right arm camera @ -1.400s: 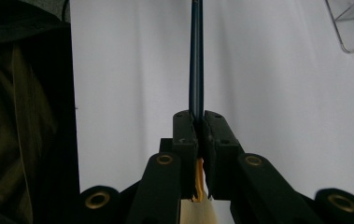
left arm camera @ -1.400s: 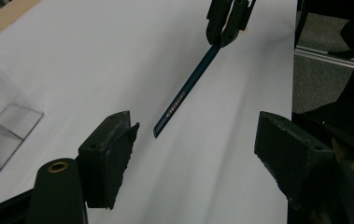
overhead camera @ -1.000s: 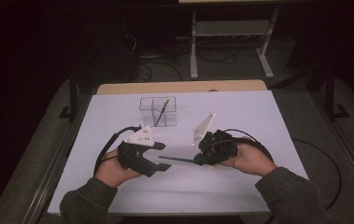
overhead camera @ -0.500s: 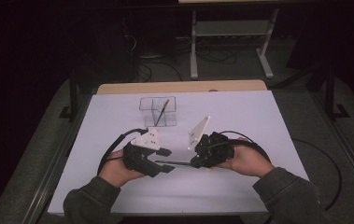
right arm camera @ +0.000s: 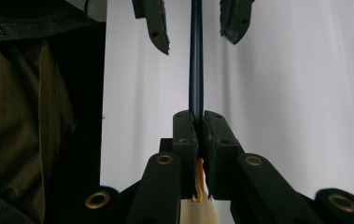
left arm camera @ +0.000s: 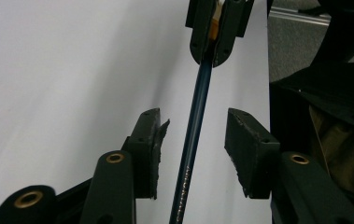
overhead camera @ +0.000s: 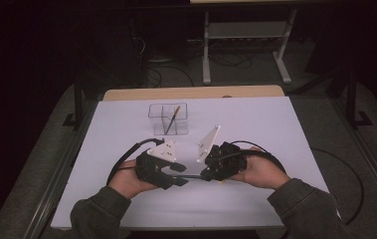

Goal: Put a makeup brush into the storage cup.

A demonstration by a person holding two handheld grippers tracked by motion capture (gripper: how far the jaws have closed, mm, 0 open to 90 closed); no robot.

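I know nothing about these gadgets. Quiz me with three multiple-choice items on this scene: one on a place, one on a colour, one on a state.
1. Where is the clear box?
A. beyond the grippers
B. under the right hand
C. on the floor

2. The pencil's shaft is:
A. red
B. dark blue
C. white

3. The left gripper is:
A. clamped on the pencil
B. open around the pencil
C. far from it

A: the high view shows the box farther up the table.
B: both gripper views show blue.
B: gaps flank the shaft, while the right gripper clamps it.

My grippers are both black, left gripper (left arm camera: pixel 192 135) and right gripper (right arm camera: pixel 198 126). Pencil (left arm camera: pixel 197 121) is dark blue, orange-tan at its end. Table (overhead camera: pixel 275 124) is plain white, sleeves (overhead camera: pixel 305 204) olive.
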